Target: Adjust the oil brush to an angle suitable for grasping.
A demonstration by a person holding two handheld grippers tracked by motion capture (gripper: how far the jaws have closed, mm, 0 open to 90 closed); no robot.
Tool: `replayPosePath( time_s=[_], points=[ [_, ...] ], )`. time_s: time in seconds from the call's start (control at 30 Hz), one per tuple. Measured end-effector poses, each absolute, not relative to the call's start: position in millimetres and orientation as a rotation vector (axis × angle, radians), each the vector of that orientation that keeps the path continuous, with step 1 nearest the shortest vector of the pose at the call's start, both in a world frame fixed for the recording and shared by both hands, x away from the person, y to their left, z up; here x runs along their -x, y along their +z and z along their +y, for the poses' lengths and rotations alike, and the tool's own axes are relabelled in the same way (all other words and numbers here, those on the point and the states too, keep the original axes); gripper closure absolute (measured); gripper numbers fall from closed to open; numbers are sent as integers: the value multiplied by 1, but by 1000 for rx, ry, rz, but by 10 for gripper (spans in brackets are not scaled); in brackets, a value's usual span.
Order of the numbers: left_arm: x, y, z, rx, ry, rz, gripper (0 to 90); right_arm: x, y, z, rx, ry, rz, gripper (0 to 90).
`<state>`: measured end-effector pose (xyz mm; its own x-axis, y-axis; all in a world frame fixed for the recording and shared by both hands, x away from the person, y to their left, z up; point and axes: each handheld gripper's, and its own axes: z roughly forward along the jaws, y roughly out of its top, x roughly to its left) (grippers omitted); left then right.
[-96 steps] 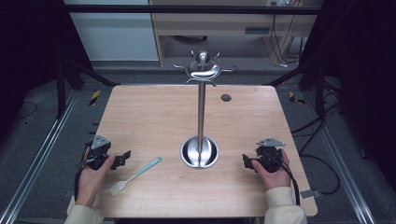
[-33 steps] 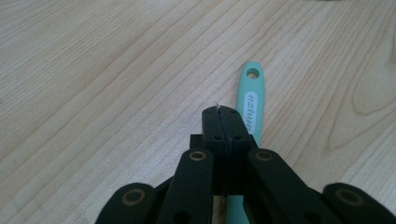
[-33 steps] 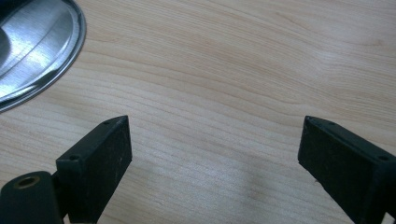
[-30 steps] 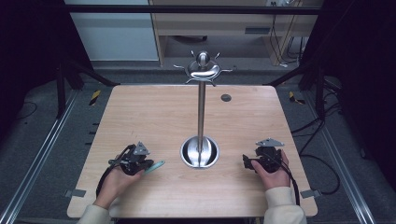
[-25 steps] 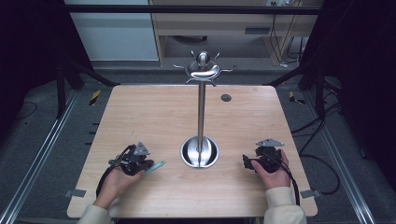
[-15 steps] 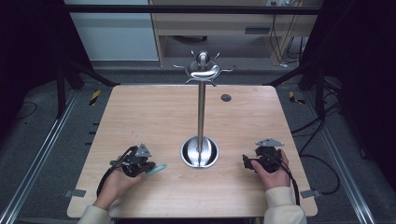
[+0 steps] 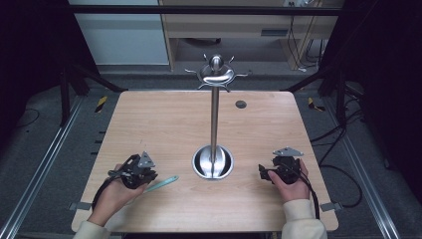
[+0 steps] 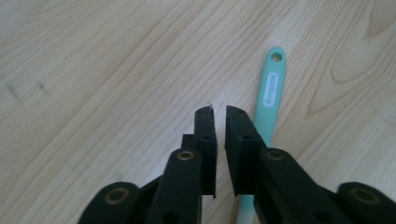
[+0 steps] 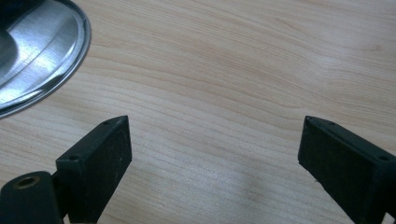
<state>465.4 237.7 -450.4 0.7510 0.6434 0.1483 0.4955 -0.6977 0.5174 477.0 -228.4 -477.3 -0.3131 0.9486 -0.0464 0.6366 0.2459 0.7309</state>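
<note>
A teal-handled spatula [image 7: 163,182] lies flat on the wooden table [image 7: 164,124], left of the metal stand's round base [image 7: 213,162]. My left gripper [image 7: 151,178] hovers just over its handle. In the left gripper view the jaws have just been opening and stand a narrow gap apart [image 8: 218,112] with nothing between them. The teal handle [image 8: 272,88], with a hole at its end, runs under the right-hand jaw. The spatula's head is hidden under the hand. My right gripper [image 7: 262,173] rests right of the base, wide open [image 9: 212,140] and empty.
The stand's pole rises to a ring of hooks [image 7: 216,74] over the table's middle. Its shiny base [image 9: 32,60] lies just left of the right jaws. A small dark disc [image 7: 241,104] sits near the far edge. Metal rails flank the table.
My left hand came in from the table's left edge to the spatula handle and has just lifted slightly. The right hand has stayed put.
</note>
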Motion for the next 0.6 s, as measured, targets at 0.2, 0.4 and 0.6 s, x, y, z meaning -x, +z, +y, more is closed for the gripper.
replayPosePath(
  time_s=[0.2,0.4,0.6],
  points=[
    [-458,-438,245,-2583,425,860,606,-476,-476,-230,-1447,849,2026,102],
    [-451,-433,241,-2713,328,796,521,-476,-476,-230,-1444,848,2028,102],
    [-453,-437,233,-2785,296,763,532,-476,-476,-230,-1448,848,2027,102]
  ],
)
